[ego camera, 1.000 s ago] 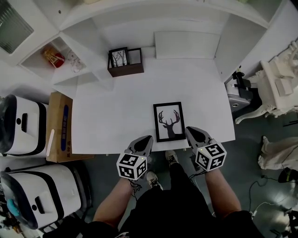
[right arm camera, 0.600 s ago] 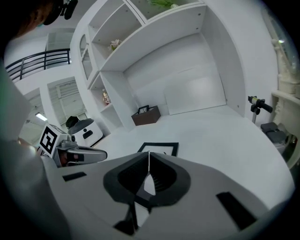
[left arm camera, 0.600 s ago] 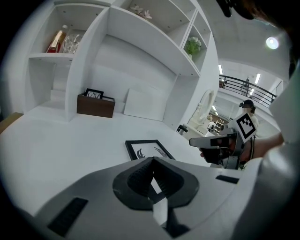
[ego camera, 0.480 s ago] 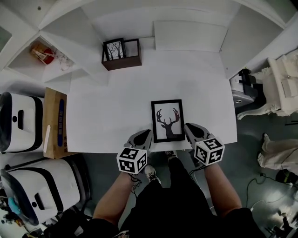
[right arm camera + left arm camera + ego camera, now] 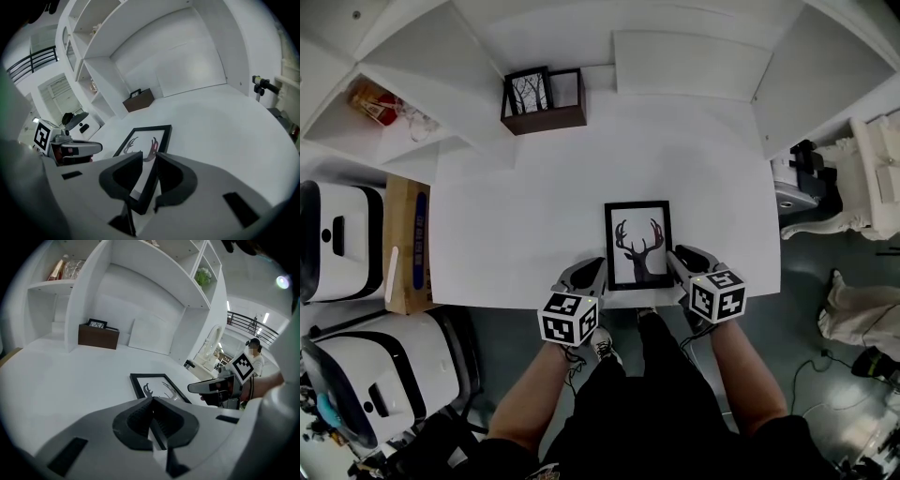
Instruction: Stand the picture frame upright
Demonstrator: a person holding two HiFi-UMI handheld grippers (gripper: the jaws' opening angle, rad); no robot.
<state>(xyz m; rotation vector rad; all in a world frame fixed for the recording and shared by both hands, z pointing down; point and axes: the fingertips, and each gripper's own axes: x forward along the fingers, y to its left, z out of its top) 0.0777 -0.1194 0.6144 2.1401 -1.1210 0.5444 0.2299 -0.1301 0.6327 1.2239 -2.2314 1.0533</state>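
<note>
Picture frame [image 5: 638,242]: lies flat, deer print up, near the table's front edge, between the two grippers.
Table [image 5: 525,206]: white; broad bare top to the left, right and behind the frame.
Left gripper [image 5: 592,268]: jaws closed on nothing, just beside the frame's left edge.
Right gripper [image 5: 676,256]: jaws have just been opening; they stand apart, straddling the frame's right edge near its lower corner.
Brown box [image 5: 546,114]: back left of the table, holding a small tree picture, well apart from the frame.
Cardboard box [image 5: 410,246]: beside the table's left edge.

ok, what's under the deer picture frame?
Only the white table: the deer picture frame lies flat on it, face up. Its back and any stand are covered. The right gripper, whose jaws have just been opening, straddles its right edge without pressing.
</note>
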